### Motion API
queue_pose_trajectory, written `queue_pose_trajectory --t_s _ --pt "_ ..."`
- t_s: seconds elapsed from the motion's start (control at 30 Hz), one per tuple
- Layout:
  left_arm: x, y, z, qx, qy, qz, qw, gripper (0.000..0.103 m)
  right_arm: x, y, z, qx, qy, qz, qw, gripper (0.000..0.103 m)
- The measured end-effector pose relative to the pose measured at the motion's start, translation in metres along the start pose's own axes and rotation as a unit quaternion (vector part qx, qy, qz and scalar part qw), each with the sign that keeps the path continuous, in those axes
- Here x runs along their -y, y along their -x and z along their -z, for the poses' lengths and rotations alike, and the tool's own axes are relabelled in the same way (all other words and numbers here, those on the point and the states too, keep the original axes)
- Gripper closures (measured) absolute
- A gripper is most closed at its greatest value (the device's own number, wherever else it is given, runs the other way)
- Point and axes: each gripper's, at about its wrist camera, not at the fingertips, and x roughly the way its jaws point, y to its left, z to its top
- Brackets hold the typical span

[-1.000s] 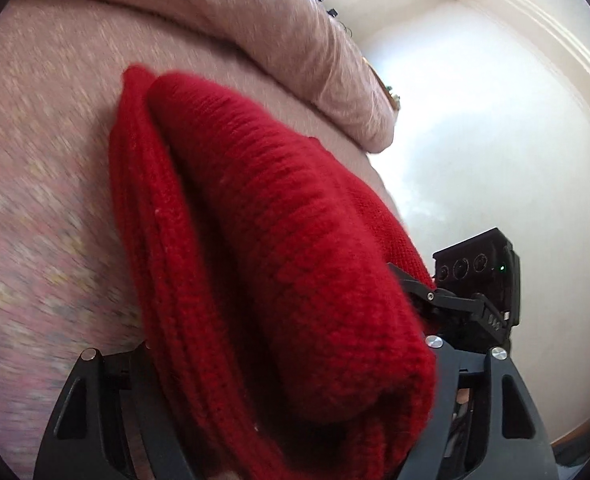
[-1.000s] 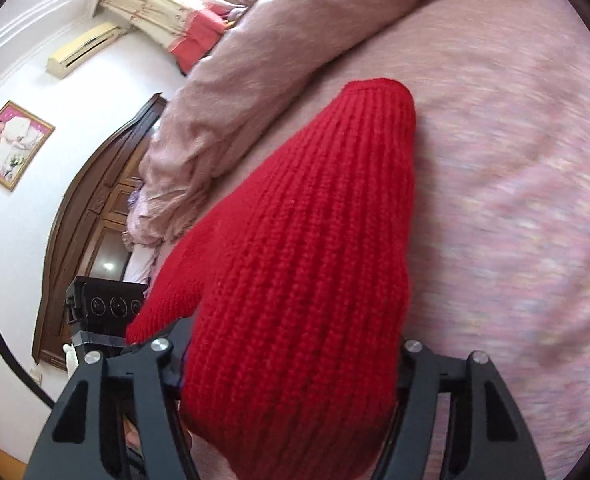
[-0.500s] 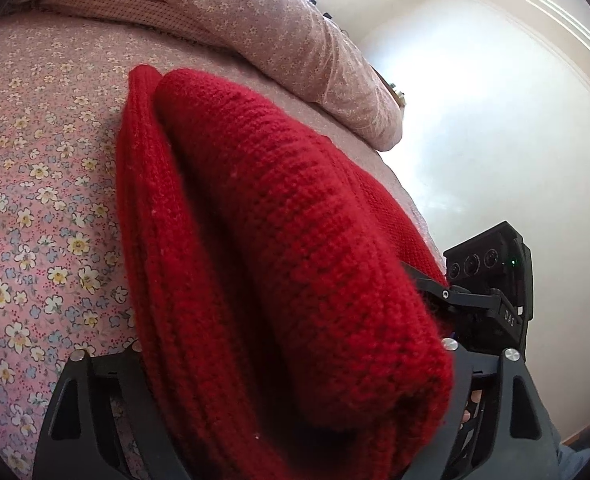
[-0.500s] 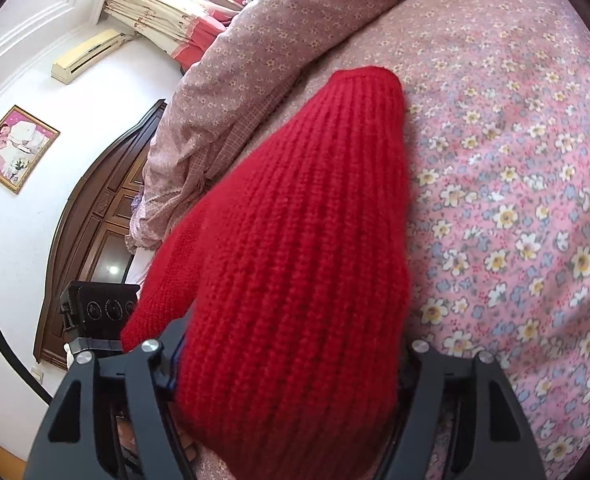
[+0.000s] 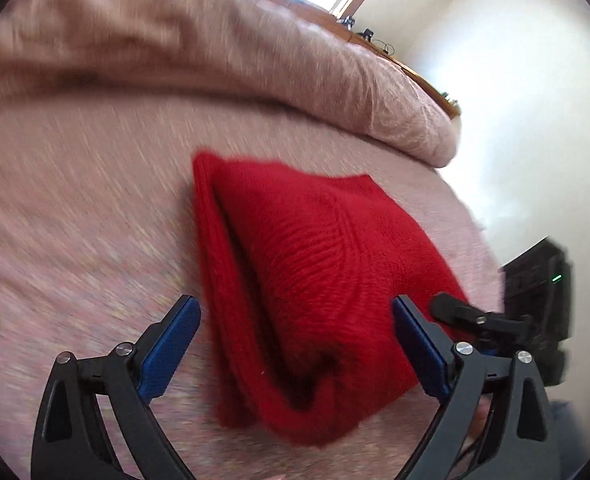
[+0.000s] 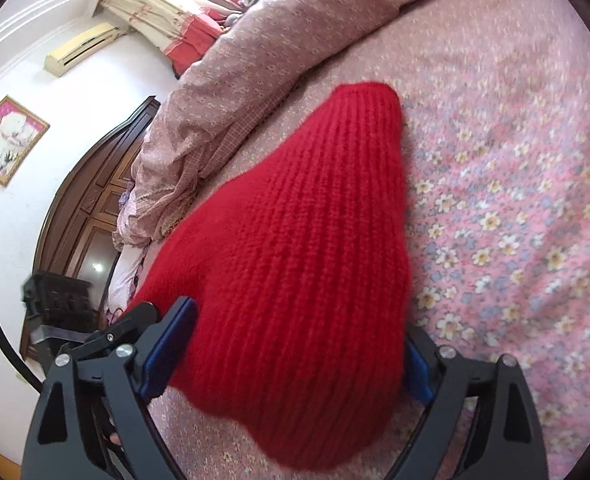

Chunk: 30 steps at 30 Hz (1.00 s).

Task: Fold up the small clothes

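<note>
A folded red knitted garment (image 5: 311,280) lies on the pink flowered bed sheet (image 5: 75,240). My left gripper (image 5: 295,320) is open, its blue-padded fingers (image 5: 171,344) spread on either side of the garment's near end without touching it. In the right wrist view the same red garment (image 6: 295,280) fills the middle. My right gripper (image 6: 291,344) is open too, with the garment's near end bulging between its wide jaws. The other gripper's black body shows at the left edge of the right wrist view (image 6: 59,312).
A rumpled pink quilt (image 5: 215,52) lies along the far side of the bed, also in the right wrist view (image 6: 235,92). The bed edge and a white wall (image 5: 515,100) are to the right. A dark wooden wardrobe (image 6: 91,216) stands beyond the bed.
Both grippers have opened and let go of the red garment. They have drawn back from it, and the garment now rests on the sheet. The left view is blurred by motion.
</note>
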Motion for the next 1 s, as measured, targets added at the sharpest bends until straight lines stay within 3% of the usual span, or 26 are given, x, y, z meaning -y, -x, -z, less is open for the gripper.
queue_pose_trajectory --t_s 0.17,0.27,0.33,0.43,0.5,0.67,0.8,0.9,1.0 --pt "0.011 0.028 0.003 0.053 -0.045 -0.044 0.9966 0.011 -0.015 0.025 0.000 0.022 0.033 0.035 0.999 0.010" --pt "0.019 0.035 0.003 0.070 -0.076 -0.070 0.9922 0.011 -0.033 0.049 0.003 0.068 0.083 0.052 0.993 0.009" --pt "0.025 0.035 0.006 0.075 -0.089 -0.081 0.9898 0.011 -0.049 0.065 0.007 0.103 0.122 0.078 0.984 0.002" --pt "0.031 0.042 0.014 0.090 -0.107 -0.090 0.9861 0.011 -0.075 0.085 0.020 0.176 0.196 0.126 0.956 0.001" --pt "0.034 0.043 0.020 0.104 -0.122 -0.093 0.9826 0.011 -0.091 0.097 0.036 0.232 0.257 0.147 0.927 0.000" --pt "0.046 0.045 0.035 0.128 -0.168 -0.117 0.9704 0.011 -0.108 0.096 0.058 0.250 0.303 0.176 0.903 0.000" --pt "0.051 0.035 0.045 0.120 -0.187 -0.133 0.9658 0.011 -0.098 0.086 0.065 0.223 0.293 0.182 0.912 0.000" --pt "0.044 0.027 0.059 0.118 -0.174 -0.128 0.9692 0.011 -0.082 0.076 0.074 0.213 0.268 0.191 0.920 0.000" --pt "0.032 0.011 0.083 0.108 -0.166 -0.128 0.9719 0.010 -0.065 0.070 0.090 0.222 0.261 0.213 0.915 0.000"
